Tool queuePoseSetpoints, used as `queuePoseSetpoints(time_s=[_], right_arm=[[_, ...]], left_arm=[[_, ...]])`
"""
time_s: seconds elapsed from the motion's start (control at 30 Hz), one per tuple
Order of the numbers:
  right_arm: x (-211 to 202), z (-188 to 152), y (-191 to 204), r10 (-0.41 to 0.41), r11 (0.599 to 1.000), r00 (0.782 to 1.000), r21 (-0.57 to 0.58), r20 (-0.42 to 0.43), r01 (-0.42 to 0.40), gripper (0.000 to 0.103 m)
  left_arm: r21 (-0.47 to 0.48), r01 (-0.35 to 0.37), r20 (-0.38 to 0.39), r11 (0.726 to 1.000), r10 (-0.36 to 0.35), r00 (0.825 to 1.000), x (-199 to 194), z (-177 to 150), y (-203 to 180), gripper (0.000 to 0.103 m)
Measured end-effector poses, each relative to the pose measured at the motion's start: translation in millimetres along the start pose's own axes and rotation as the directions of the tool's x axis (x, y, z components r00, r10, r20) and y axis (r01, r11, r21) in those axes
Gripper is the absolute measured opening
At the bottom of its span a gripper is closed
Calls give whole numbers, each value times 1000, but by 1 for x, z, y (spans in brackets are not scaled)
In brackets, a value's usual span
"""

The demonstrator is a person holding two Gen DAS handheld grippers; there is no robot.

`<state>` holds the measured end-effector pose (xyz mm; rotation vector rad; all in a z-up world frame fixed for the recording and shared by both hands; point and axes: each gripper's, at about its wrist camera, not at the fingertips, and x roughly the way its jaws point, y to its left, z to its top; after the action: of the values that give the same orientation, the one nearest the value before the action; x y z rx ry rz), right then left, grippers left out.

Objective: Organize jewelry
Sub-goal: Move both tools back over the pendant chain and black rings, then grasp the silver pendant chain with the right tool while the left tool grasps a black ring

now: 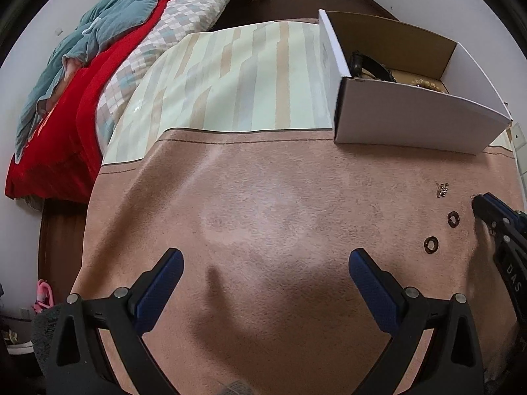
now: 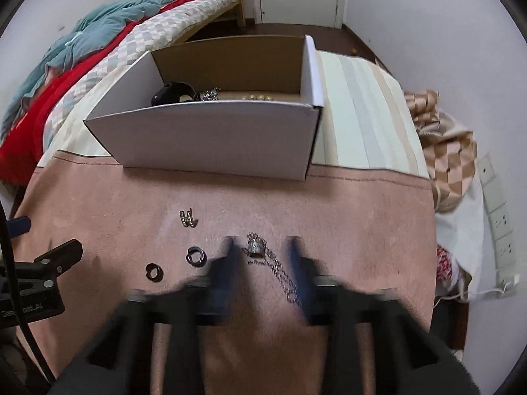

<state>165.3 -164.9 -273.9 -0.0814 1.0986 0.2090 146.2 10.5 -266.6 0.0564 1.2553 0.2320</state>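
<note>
Closest to the right wrist camera, the right gripper (image 2: 263, 256) hangs low over the pink cloth (image 2: 346, 217) that covers the table, its blue fingers (image 2: 227, 263) blurred and set well apart on either side of a silver chain necklace (image 2: 280, 270). The necklace's small pendant (image 2: 254, 247) lies between the fingertips; whether a finger touches the chain cannot be told through the blur.

Just left of that gripper lie two dark rings (image 2: 196, 256) side by side on the cloth, the second one (image 2: 154, 272) a little nearer the camera. Slightly farther off sits a sparkly letter-shaped earring (image 2: 188, 219).

In the left wrist view, the left gripper (image 1: 265, 263) hovers over a bare stretch of cloth with its fingers spread wide and nothing between them. The rings (image 1: 431, 245) and the earring (image 1: 442, 189) appear off to its right.

Beyond the jewelry, where the pink cloth meets a pale striped covering (image 1: 250, 82), stands an open white cardboard box (image 2: 210, 141). Inside it rest a black bangle (image 2: 173, 93), a glittering piece (image 2: 210, 93) and some gold beads (image 2: 258, 97).

Behind the table, a bed (image 2: 98, 52) carries red, teal and checked bedding.
</note>
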Motion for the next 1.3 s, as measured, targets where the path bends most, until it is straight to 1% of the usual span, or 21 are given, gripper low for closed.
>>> queuePoseSetpoints(time_s=[0.13, 0.27, 0.37, 0.53, 0.6, 0.63, 0.7, 0.73, 0.77, 0.8, 0.87, 0.9, 0.93, 0.97, 1.07, 1.2, 1.3], right_arm=[[-5, -5, -7, 5, 999, 1000, 45, 11, -5, 10], [-20, -11, -27, 20, 989, 999, 143, 34, -24, 10], [-32, -18, -42, 23, 979, 999, 202, 45, -31, 10], [-37, -28, -54, 21, 970, 999, 243, 36, -30, 10], [-35, -31, -58, 24, 967, 999, 253, 27, -30, 10], [-36, -33, -58, 25, 966, 999, 255, 27, -31, 10], [-35, -33, -59, 26, 966, 999, 258, 25, -32, 10], [-35, -32, -60, 27, 965, 999, 260, 25, -33, 10], [-36, -32, -61, 29, 964, 999, 264, 26, -34, 10], [-36, -31, -61, 30, 963, 999, 266, 28, -36, 10], [-37, -30, -61, 31, 962, 999, 271, 32, -38, 10], [-38, -29, -62, 31, 961, 999, 274, 36, -39, 10], [-39, -28, -62, 29, 960, 999, 276, 38, -38, 10], [-39, -28, -62, 28, 960, 999, 278, 39, -38, 10], [-42, -26, -62, 27, 959, 999, 282, 45, -39, 10], [-50, -22, -62, 43, 955, 997, 290, 61, -59, 10], [-62, -15, -62, 61, 953, 994, 290, 89, -85, 10]], left_arm=[[25, 23, 14, 999, -23, 1000, -3, 1, -11, 102], [38, 89, -14, 995, -89, 996, -2, 3, -32, 102], [57, 129, 3, 990, -129, 992, -5, 1, -47, 102], [111, 178, 8, 978, -180, 984, -5, -1, -73, 100], [139, 185, 10, 973, -188, 982, -4, -2, -82, 89], [147, 182, 6, 972, -185, 983, -4, -2, -85, 77], [147, 196, 11, 969, -200, 980, -6, -2, -88, 68], [151, 201, 13, 968, -205, 979, -7, -2, -89, 61], [153, 204, 13, 967, -208, 978, -8, -1, -90, 52], [157, 215, 14, 964, -219, 976, -10, -1, -91, 47], [164, 227, 12, 960, -232, 973, -11, 0, -93, 27], [166, 231, 11, 959, -236, 972, -10, 1, -92, 22], [168, 237, 8, 957, -241, 970, -11, 1, -93, 14], [168, 240, 7, 956, -245, 970, -10, 3, -91, 11], [168, 258, 5, 951, -263, 965, -13, 1, -90, 10], [168, 274, 39, 947, -284, 958, -29, 3, -86, 10], [161, 293, 60, 943, -305, 950, -44, 7, -80, 10]])
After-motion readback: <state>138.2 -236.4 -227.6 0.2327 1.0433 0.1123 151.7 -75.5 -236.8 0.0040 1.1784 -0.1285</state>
